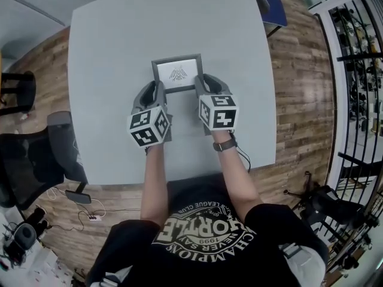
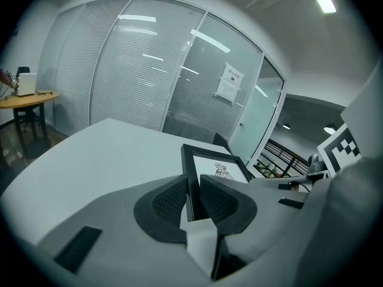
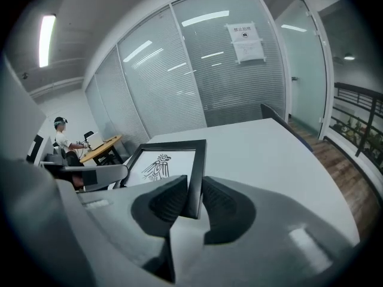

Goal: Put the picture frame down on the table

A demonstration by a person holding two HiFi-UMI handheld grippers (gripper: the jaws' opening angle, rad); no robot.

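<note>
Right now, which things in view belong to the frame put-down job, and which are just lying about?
In the job:
- picture frame
- left gripper, shut on its left edge
- right gripper, shut on its right edge
- table

Lying about:
- black office chair
- blue chair at the table's far corner
- black rack
- floor cables

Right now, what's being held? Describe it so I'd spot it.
Find the pale grey table. Near its middle is the picture frame, pinched by the left gripper and right gripper. It alone has a dark rim around a black bird-like drawing.
</note>
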